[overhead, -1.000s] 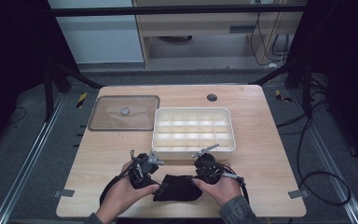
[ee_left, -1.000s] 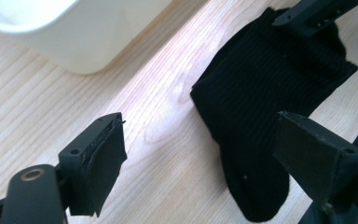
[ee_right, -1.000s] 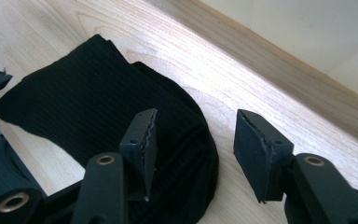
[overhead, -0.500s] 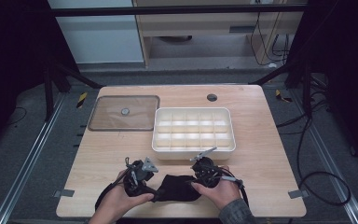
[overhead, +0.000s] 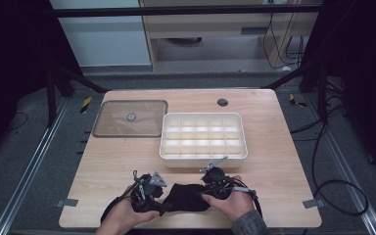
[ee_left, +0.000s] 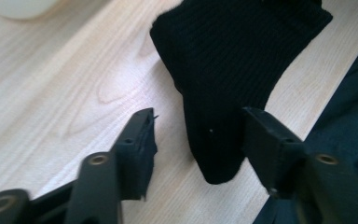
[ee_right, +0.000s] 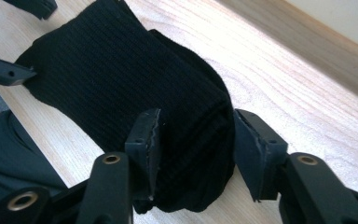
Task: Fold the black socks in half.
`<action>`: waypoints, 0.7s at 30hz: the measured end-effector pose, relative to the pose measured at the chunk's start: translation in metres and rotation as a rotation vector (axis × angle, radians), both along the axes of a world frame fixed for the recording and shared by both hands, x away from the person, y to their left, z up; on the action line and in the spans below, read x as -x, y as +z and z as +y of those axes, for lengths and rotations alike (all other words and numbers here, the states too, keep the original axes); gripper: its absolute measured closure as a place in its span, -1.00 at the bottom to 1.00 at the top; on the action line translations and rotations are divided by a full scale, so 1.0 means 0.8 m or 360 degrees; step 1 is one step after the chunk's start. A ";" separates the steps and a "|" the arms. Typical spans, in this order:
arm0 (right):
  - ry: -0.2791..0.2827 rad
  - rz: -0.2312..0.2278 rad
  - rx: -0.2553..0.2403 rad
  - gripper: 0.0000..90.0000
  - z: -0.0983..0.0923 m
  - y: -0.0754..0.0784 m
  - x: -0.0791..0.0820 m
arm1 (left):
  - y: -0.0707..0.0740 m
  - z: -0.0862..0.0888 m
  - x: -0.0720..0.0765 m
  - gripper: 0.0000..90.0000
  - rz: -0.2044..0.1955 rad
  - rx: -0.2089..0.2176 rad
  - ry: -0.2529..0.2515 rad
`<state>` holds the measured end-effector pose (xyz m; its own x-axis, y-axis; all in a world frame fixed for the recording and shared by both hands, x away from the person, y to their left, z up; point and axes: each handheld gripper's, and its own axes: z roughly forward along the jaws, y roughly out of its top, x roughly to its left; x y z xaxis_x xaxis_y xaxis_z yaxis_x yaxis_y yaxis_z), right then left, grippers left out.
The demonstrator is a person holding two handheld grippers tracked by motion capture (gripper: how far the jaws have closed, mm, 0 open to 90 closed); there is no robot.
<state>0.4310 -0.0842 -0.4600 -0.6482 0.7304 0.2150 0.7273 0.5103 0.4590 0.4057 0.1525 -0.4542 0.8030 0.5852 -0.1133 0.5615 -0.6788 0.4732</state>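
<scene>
A black sock [overhead: 188, 197] lies on the near edge of the wooden table [overhead: 274, 161], stretched between the two hands, just in front of the white compartment tray [overhead: 203, 156]. The right gripper [ee_right: 193, 140] has its jaws pressed on the bunched, folded end of the sock — the fabric bulges between both pads, so it is gripping the sock. The left gripper [ee_left: 198, 135] sits at the sock's other end: its jaws have just been closing, and the narrow tip of the sock lies between them, touching or nearly touching one pad while the other stands clear over bare wood — not yet clamped. In the high view the left gripper [overhead: 149, 188] and right gripper [overhead: 215, 178] flank the dark bundle. A clear lid [overhead: 129, 118] rests flat beside the tray, to its left.
</scene>
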 end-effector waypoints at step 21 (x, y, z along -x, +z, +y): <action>0.0051 0.0002 0.0004 0.38 0.003 0.001 0.004 | -0.008 0.006 -0.018 0.84 0.0053 0.0021 -0.0043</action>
<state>0.4282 -0.0815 -0.4592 -0.6712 0.7097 0.2141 0.7110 0.5347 0.4567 0.4203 0.1575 -0.4607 0.8139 0.5618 -0.1477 0.5588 -0.6877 0.4634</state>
